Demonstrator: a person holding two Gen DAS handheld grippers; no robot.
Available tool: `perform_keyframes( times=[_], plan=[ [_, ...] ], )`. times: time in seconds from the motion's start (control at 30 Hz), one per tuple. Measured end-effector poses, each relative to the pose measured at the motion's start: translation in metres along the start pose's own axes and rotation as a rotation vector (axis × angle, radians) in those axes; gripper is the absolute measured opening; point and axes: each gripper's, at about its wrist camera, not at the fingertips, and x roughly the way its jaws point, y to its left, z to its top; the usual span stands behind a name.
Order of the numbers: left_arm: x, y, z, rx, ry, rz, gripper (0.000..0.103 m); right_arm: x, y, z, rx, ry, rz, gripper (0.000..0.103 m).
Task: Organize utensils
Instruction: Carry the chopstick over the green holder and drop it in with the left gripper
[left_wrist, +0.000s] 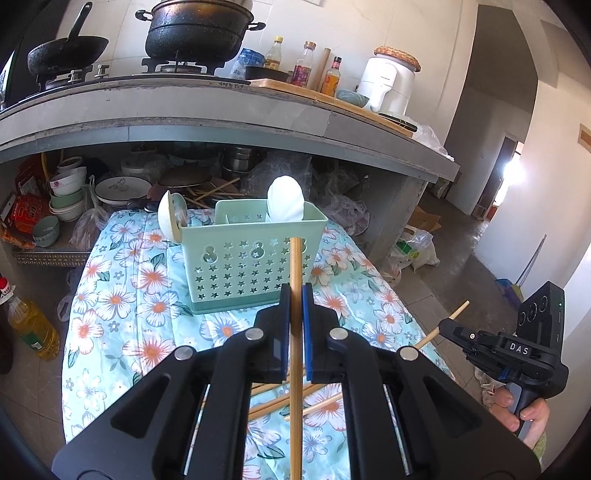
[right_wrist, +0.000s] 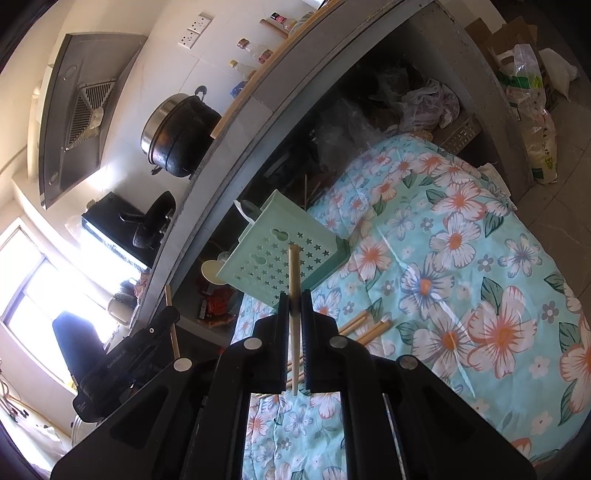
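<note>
1. Far left of the left wrist view: a pale round ladle (left_wrist: 170, 216) leaning against the outside of the holder, apparently not yet sorted.
2. Centre: mint plastic utensil holder (left_wrist: 255, 254), star-punched walls, 1 white smooth spoon (left_wrist: 286, 199) already upright inside.
3. Left gripper (left_wrist: 296, 310) pinching 1 bamboo chopstick (left_wrist: 295, 266), thin, straight, matte, tip raised in front of the holder.
4. Below: several loose chopsticks (left_wrist: 280, 400) scattered on the soft floral cloth (left_wrist: 122, 295), awaiting collection.
5. Right: right gripper (right_wrist: 294, 314) clamped on a second chopstick (right_wrist: 294, 269), near the holder.
6. Judged early: 2 chopsticks in transit, more remaining.
</note>
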Motion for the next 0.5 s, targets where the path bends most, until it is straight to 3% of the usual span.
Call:
perform_keyframes(
  times=[0.27, 0.5],
  plan=[
    [0.0, 0.0, 0.0, 0.0, -0.003, 0.001, 0.005, -0.001, 0.002, 0.0, -0.007, -0.002, 0.004, 0.006],
    [-0.01, 0.002, 0.021, 0.012, -0.068, 0.005, 0.005, -0.001, 0.008, 0.005, -0.032, -0.007, 0.015, 0.006]
  ],
)
